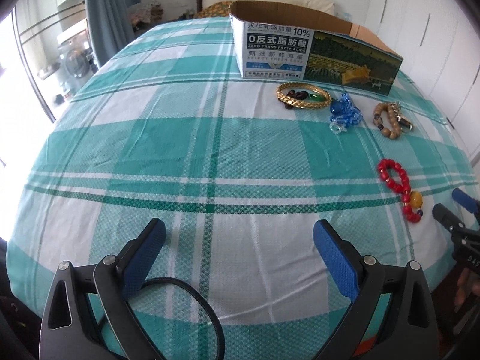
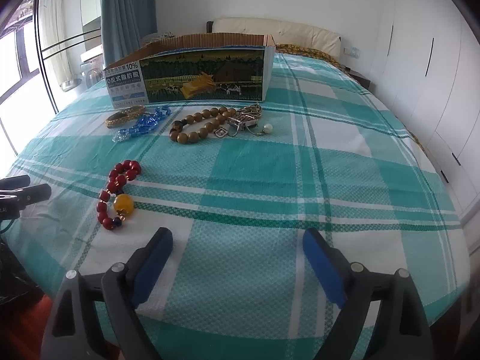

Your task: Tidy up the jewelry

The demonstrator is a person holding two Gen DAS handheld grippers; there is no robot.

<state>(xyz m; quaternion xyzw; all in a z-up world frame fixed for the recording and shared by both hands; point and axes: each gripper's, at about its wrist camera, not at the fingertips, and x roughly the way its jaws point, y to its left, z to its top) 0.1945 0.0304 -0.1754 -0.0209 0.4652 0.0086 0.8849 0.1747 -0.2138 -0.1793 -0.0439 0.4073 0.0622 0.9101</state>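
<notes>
Jewelry lies on a teal plaid bedspread (image 1: 180, 150) before an open cardboard box (image 1: 318, 57), also in the right wrist view (image 2: 204, 75). A gold bangle (image 1: 303, 99) (image 2: 124, 116), blue crystal beads (image 1: 345, 112) (image 2: 144, 124), a wooden bead bracelet (image 1: 387, 118) (image 2: 198, 123) with metal charms (image 2: 243, 120), and a red bead bracelet with an amber bead (image 1: 399, 186) (image 2: 120, 192) lie apart. My left gripper (image 1: 240, 237) is open and empty, left of the red bracelet. My right gripper (image 2: 238, 243) is open and empty, just right of the red bracelet.
White wardrobe doors (image 2: 420, 75) line the right side. A headboard (image 2: 270, 30) stands behind the box. Curtains (image 2: 129, 9) and a window (image 2: 18, 60) are at the left. A black cable loop (image 1: 192, 309) lies under the left gripper.
</notes>
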